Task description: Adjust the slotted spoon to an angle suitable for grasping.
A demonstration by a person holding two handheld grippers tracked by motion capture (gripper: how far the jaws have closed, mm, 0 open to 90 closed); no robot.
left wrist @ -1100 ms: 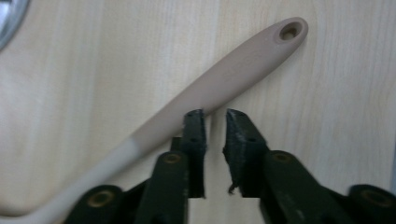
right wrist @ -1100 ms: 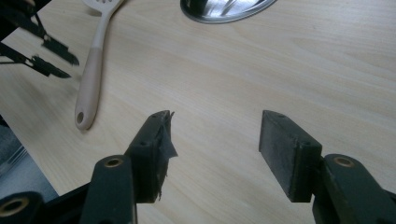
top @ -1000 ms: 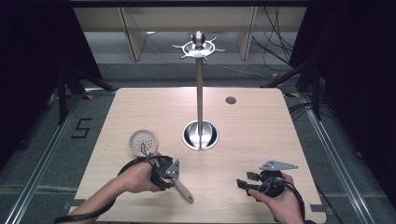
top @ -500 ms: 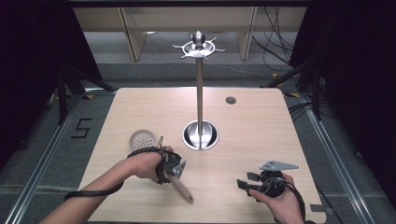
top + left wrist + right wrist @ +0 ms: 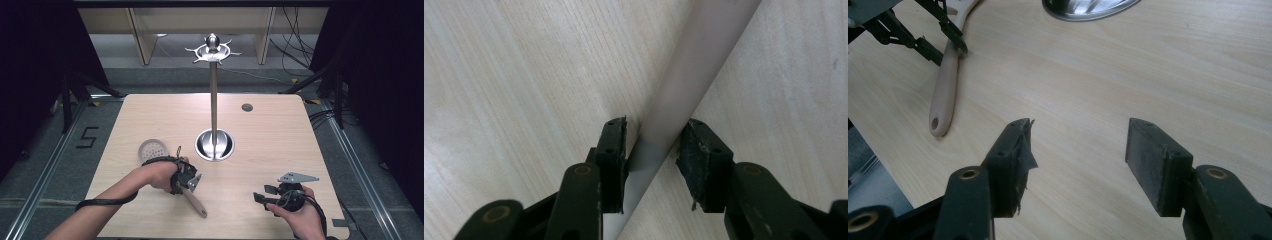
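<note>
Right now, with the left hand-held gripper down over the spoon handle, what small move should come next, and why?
Probably close the left hand-held gripper fully on the beige wooden handle of the perforated skimmer spoon. The handle already runs between its jaws as it lies on the light wooden table, but a small gap seems to remain on one side, so lifting now might let it slip.

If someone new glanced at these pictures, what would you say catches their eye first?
Probably the tall metal stand rising from its round base at the middle of the table. Next, the left gripper near the front left, its fingers either side of a slotted spoon's handle lying on the wood. The right gripper waits open at the front right.
</note>
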